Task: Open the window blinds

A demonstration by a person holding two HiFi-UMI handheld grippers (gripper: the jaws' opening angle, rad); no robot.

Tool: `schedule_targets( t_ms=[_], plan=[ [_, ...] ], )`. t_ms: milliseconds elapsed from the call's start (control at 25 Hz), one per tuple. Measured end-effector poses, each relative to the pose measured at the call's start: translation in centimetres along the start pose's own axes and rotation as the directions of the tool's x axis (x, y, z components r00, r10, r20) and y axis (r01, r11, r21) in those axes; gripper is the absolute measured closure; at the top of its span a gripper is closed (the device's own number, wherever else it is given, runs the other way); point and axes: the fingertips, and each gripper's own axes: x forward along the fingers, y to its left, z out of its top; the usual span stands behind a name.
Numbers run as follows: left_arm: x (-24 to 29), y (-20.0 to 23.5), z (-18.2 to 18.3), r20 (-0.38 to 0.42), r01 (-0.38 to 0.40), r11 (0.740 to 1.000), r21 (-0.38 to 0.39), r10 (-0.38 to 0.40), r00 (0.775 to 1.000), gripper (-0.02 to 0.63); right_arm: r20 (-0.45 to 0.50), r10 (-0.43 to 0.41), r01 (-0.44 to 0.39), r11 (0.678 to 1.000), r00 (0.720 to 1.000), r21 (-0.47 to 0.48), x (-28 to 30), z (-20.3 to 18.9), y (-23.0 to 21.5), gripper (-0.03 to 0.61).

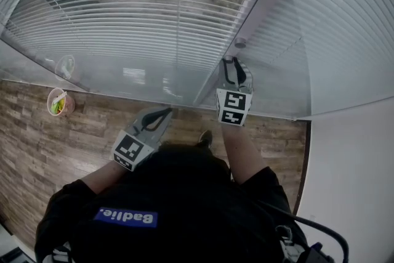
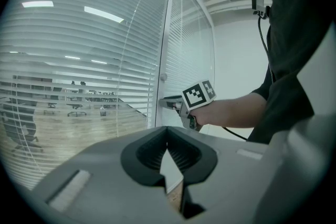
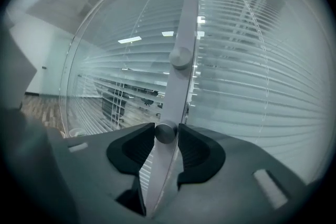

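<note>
1. The blinds [image 3: 252, 76] hang behind the glass on both sides of a pale upright frame post [image 3: 184, 23]. Their slats run level, and the room beyond shows dimly through them, so they look only partly opened.
2. The right gripper [image 1: 232, 64] reaches straight out to that post. Its fingers pinch a small round knob [image 3: 166, 132] that sticks out of the post, one pad against each side.
3. A second knob [image 3: 181, 57] sits higher on the same post, untouched (which pane each one serves cannot be told).
4. The pinched knob's axis points out of the post along the gripper's own line. The coming move is therefore probably a roll of the wrist, not a push or a pull.
5. The left gripper [image 2: 167, 134] hangs lower and further from the glass, beside the right forearm. Its fingers are pressed together on nothing.
6. The right hand is much the nearer and already on the control, so the job is likely its alone.
7. The pads grip only at their tips, so the knob could slip during a turn.
</note>
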Motion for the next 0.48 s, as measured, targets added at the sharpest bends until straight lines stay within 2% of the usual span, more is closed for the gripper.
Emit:
schedule_targets(
  t_ms=[240, 480],
  plan=[
    [-0.29, -0.09, 0.52, 0.005, -0.002, 1.000, -0.004, 0.002, 1.000, 0.614, -0.011, 0.008, -0.006, 0.993, 1.000, 0.121, -0.69, -0.23, -0.45, 0.429],
    [-0.12, -0.20, -0.11, 0.005, 0.005, 1.000, -0.004, -0.005, 1.000, 0.614, 0.014, 0.023, -0.026, 0.961, 1.000, 0.276, -0.69, -0.22, -0.25, 0.433]
  ],
)
